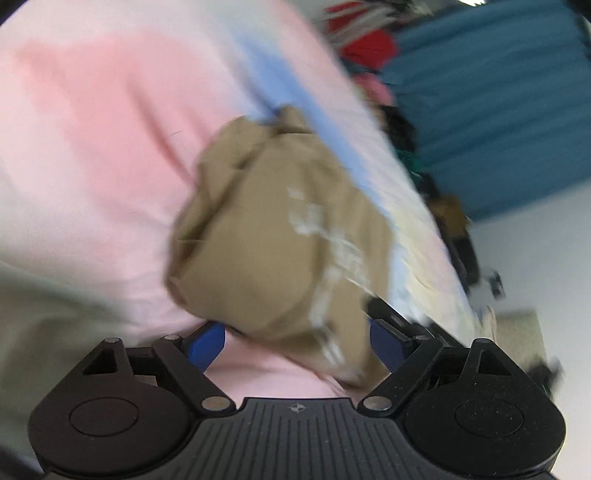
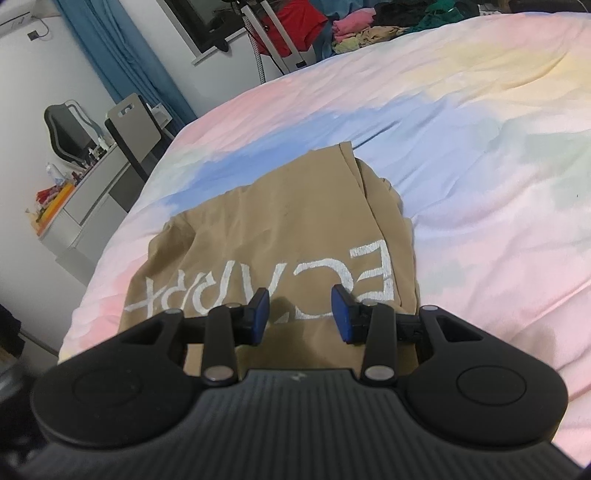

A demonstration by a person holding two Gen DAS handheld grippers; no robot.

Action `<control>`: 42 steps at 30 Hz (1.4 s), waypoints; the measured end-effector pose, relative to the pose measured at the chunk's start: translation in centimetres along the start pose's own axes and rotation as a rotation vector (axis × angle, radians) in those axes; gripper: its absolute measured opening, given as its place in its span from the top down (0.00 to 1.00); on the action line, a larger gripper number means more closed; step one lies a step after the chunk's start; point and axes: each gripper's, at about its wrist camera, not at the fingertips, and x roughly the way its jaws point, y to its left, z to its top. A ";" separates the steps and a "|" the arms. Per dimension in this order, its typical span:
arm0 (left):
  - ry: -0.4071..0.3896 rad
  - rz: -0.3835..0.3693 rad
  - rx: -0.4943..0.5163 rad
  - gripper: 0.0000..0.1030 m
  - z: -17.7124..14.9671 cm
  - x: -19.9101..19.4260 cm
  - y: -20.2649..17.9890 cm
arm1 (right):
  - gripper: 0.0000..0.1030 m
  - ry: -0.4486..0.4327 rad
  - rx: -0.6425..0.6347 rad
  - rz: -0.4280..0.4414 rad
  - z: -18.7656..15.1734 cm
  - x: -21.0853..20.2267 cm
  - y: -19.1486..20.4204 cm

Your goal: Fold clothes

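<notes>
A tan garment (image 2: 280, 236) with white lettering lies partly folded on the pastel bedspread (image 2: 480, 122). My right gripper (image 2: 301, 314) is open just above its near edge, the blue pads (image 2: 258, 314) apart over the lettering, holding nothing. In the blurred left wrist view the same tan garment (image 1: 266, 243) lies bunched on the pink part of the bedspread (image 1: 92, 129). My left gripper (image 1: 295, 343) is open, its blue pads (image 1: 207, 343) wide apart on either side of the garment's near edge.
A heap of other clothes (image 2: 369, 26) lies at the far edge of the bed, also in the left wrist view (image 1: 369, 55). A blue curtain (image 2: 122, 55), a desk with clutter (image 2: 81, 192) and a chair (image 2: 70, 129) stand left of the bed.
</notes>
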 end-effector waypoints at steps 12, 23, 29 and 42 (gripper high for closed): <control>-0.140 -0.313 -0.126 0.19 0.5 -1.2 0.9 | 0.62 -0.007 0.029 0.003 0.0 0.1 -0.4; -0.053 -0.059 -0.061 0.49 0.1 1.7 0.6 | 0.54 0.025 0.187 0.093 1.0 -1.6 -1.3; -0.100 -0.115 -0.006 0.66 0.1 0.8 -0.6 | 0.15 0.088 0.389 0.345 0.5 -2.8 -1.5; -0.189 -0.251 -0.042 0.70 0.8 -0.1 -0.9 | 0.15 0.259 0.795 0.474 -3.6 1.8 -3.1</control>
